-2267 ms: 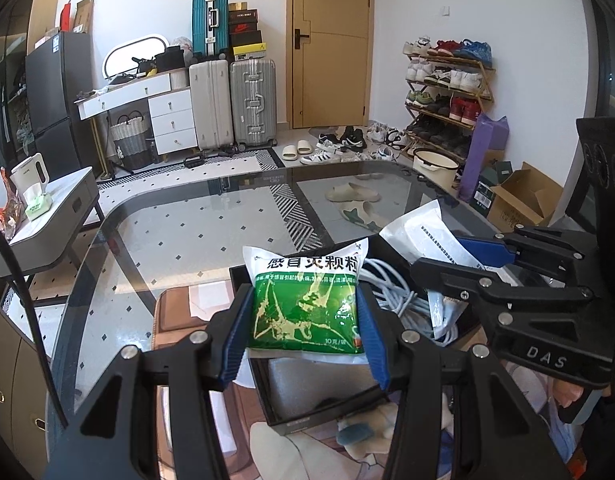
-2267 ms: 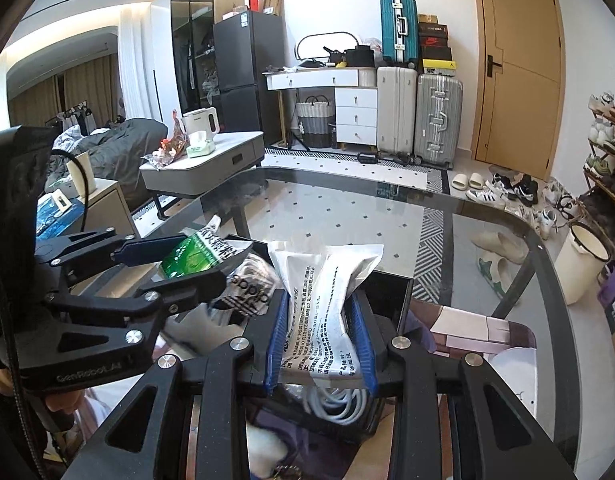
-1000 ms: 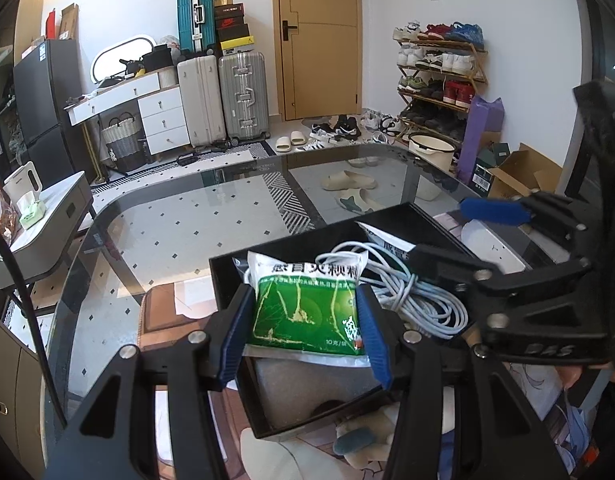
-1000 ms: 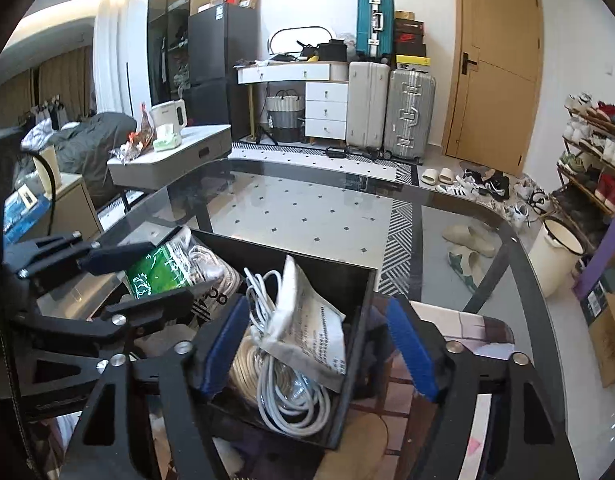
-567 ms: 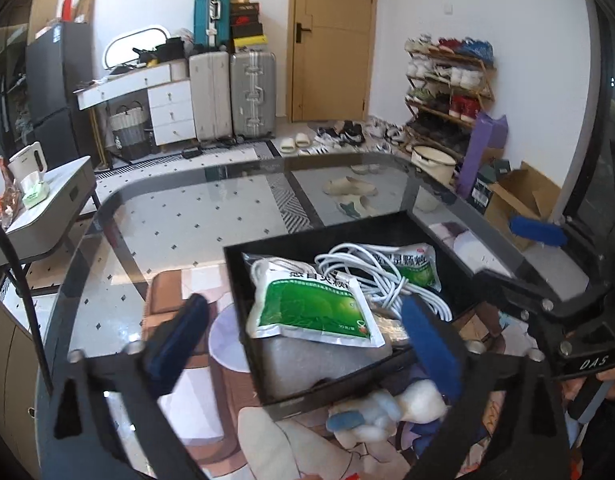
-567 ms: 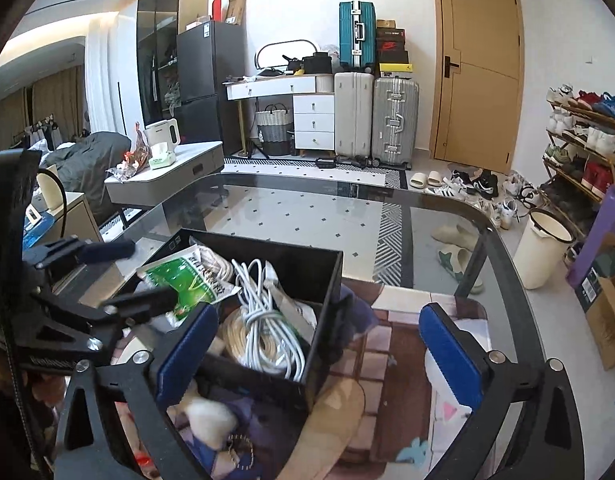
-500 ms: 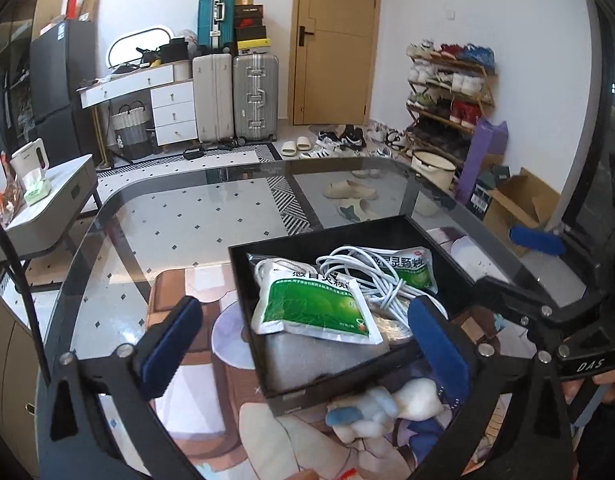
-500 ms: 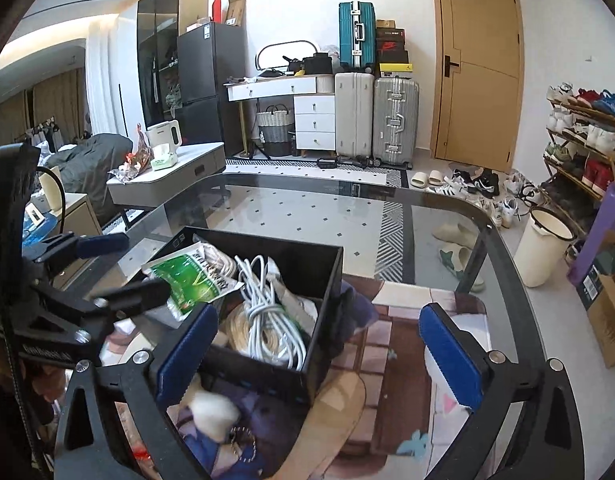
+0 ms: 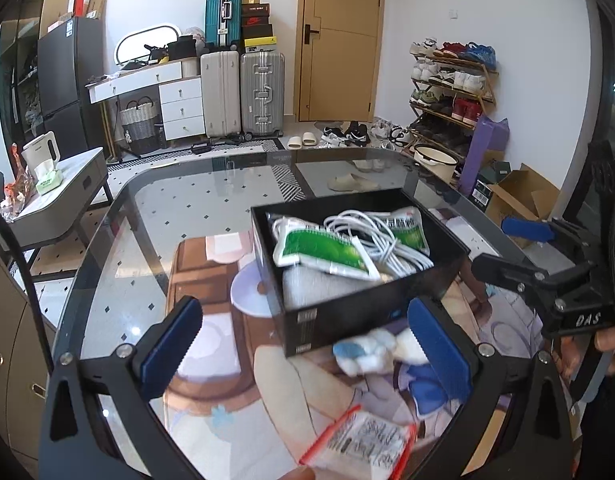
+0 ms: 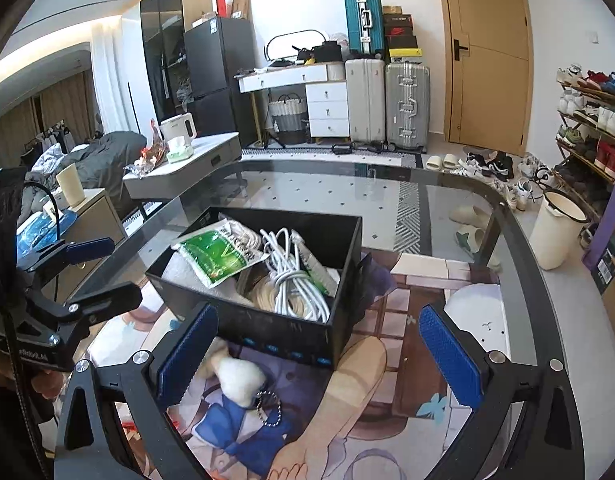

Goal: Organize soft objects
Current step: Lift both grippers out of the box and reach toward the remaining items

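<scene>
A black box (image 9: 363, 312) (image 10: 267, 332) stands on the printed mat on the glass table. In it lie a green sachet (image 9: 319, 250) (image 10: 217, 254), a second green sachet (image 9: 407, 228), a coil of white cable (image 9: 379, 240) (image 10: 295, 276) and a grey cloth (image 9: 327, 286). A white and blue plush toy (image 9: 371, 350) (image 10: 237, 376) lies in front of the box. A red-edged packet (image 9: 363, 444) lies nearest in the left wrist view. My left gripper (image 9: 303, 344) is open and empty, pulled back from the box. My right gripper (image 10: 319, 344) is open and empty before the box.
The glass table's rim (image 10: 519, 240) curves around the mat. A white disc (image 10: 479, 316) lies on the mat to the right of the box. A side table with a kettle (image 9: 43, 152) stands to the left. Suitcases (image 9: 243, 92) and a shoe rack (image 9: 451, 88) line the far walls.
Both grippers let go of their sachets, which now lie in the box, opened wide and drew back toward me. The red-edged packet has come into the left wrist view.
</scene>
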{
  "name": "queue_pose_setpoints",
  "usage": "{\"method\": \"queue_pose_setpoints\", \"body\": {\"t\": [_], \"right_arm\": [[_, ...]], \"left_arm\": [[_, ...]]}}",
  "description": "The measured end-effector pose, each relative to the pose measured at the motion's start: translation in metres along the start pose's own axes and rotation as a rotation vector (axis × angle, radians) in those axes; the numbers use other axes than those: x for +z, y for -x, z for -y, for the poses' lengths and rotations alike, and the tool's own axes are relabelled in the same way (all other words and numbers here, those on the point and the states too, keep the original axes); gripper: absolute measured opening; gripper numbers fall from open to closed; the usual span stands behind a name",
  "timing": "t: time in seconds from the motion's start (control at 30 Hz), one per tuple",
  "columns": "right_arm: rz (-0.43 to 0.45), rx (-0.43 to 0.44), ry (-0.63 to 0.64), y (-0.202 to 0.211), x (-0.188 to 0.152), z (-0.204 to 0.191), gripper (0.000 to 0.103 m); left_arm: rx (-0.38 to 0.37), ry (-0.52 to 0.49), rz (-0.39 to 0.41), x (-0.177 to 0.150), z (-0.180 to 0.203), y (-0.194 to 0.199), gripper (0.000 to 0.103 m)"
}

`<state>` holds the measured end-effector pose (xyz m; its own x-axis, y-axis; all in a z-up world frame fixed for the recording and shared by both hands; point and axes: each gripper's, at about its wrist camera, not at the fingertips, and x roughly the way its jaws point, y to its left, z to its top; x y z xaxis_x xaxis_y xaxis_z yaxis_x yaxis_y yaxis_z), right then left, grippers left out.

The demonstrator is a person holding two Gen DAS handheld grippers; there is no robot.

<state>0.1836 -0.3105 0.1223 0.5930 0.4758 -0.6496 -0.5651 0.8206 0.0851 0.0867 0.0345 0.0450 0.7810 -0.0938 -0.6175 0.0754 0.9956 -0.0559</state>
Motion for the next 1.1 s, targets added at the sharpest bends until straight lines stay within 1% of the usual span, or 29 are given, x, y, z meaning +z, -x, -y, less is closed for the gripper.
{"method": "queue_pose_setpoints", "body": {"t": [0.43, 0.63, 0.83, 1.1], "right_arm": [[-0.051, 0.022, 0.034, -0.005, -0.015, -0.015, 0.102], [-0.05, 0.028, 0.033, -0.004, -0.015, -0.018, 0.102], [-0.068, 0.03, 0.034, -0.004, -0.02, -0.019, 0.102], [-0.081, 0.028, 0.038, -0.004, -0.029, -0.019, 0.102]], "left_arm": [[0.031, -0.025, -0.041, -0.028, 0.016, 0.004, 0.103], [0.031, -0.021, -0.047, -0.034, 0.019, 0.007, 0.103], [0.032, -0.016, -0.056, -0.04, 0.019, 0.008, 0.103], [0.01, -0.036, -0.068, -0.048, 0.023, 0.013, 0.103]]}}
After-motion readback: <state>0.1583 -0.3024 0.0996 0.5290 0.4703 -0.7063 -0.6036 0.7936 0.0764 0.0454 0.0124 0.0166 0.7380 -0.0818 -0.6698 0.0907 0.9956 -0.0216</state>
